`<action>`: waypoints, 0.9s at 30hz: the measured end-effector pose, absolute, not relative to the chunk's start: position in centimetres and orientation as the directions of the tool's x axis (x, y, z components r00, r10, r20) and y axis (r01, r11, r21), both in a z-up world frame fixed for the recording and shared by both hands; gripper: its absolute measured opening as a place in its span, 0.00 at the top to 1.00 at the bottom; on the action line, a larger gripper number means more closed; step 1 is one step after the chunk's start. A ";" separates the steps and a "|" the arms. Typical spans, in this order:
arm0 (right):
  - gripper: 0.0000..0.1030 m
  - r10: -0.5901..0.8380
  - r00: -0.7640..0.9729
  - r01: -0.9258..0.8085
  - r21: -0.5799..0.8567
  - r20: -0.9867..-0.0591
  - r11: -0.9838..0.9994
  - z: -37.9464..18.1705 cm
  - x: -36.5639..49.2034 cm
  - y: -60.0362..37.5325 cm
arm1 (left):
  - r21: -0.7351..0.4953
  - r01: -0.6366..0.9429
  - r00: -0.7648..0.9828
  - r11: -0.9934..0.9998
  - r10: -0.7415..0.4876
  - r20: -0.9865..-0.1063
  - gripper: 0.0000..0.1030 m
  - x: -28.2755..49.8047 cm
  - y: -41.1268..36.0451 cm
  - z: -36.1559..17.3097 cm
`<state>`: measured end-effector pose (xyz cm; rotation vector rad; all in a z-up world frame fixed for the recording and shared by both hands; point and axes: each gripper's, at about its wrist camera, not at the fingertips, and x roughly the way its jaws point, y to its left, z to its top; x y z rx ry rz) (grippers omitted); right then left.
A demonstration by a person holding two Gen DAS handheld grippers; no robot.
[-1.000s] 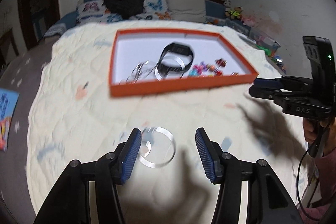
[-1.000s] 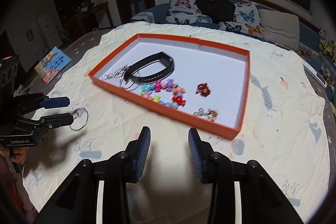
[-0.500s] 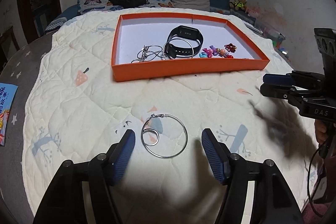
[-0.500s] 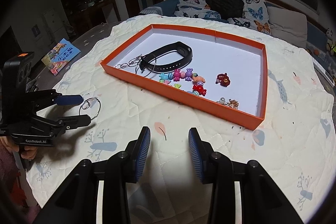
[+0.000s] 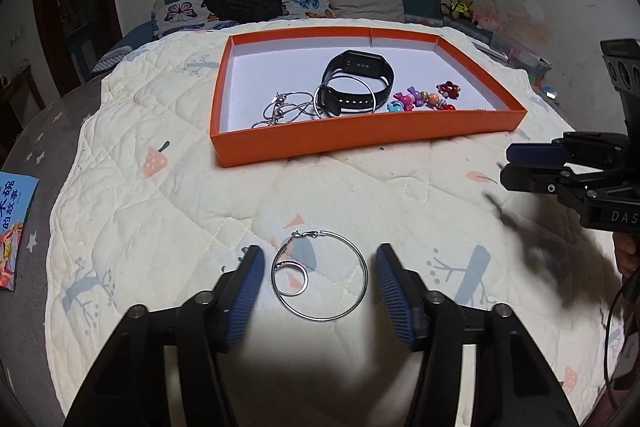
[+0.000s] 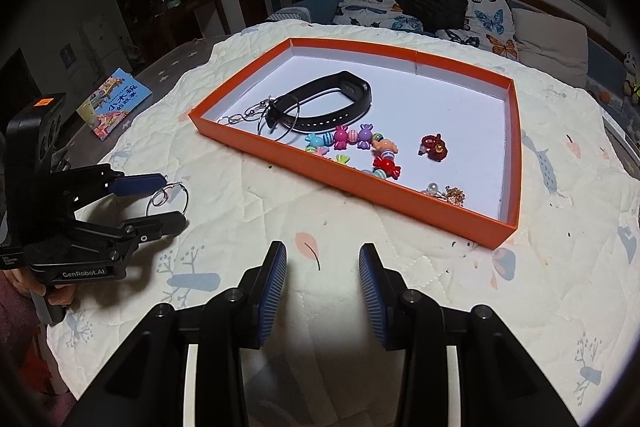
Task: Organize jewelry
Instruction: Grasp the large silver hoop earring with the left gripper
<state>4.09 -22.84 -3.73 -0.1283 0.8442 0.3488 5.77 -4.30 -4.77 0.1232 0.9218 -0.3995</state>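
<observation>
From the left wrist view, the left gripper (image 5: 319,273) hangs spread wide over a thin silver hoop earring (image 5: 320,275) lying flat on the quilted cream blanket (image 5: 160,211), a smaller ring (image 5: 290,279) inside its rim. Beyond sits the shallow orange tray (image 5: 360,141), holding a black rubber wristband (image 5: 358,83), wire hoops and glossy candy-shaped beads (image 5: 420,101).

From the right wrist view, the right gripper (image 6: 322,273) hovers parted and empty above bare blanket, near the tray's front wall; the hoop lies between the left gripper's fingers.
</observation>
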 end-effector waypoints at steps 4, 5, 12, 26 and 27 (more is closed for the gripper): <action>0.59 0.249 0.611 -0.354 0.023 -0.752 0.935 -3.8 4.1 -22.8 | -0.080 0.378 0.543 0.922 -0.291 -0.788 0.62 5.9 -3.9 -4.7; 0.59 0.250 0.610 -0.355 0.023 -0.752 0.935 -3.8 4.1 -22.7 | -0.083 0.378 0.543 0.922 -0.293 -0.787 0.64 5.8 -3.8 -4.7; 0.59 0.259 0.602 -0.381 0.014 -0.756 0.925 -3.9 4.2 -21.7 | -0.107 0.383 0.536 0.917 -0.315 -0.783 0.74 5.6 -3.6 -4.5; 0.59 0.265 0.603 -0.381 0.021 -0.752 0.924 -3.8 3.9 -21.9 | -0.117 0.397 0.523 0.910 -0.329 -0.786 0.51 4.9 -4.6 -4.2; 0.59 0.266 0.603 -0.381 0.021 -0.752 0.924 -3.8 3.9 -21.9 | -0.106 0.407 0.520 0.907 -0.325 -0.790 0.51 4.7 -4.9 -4.3</action>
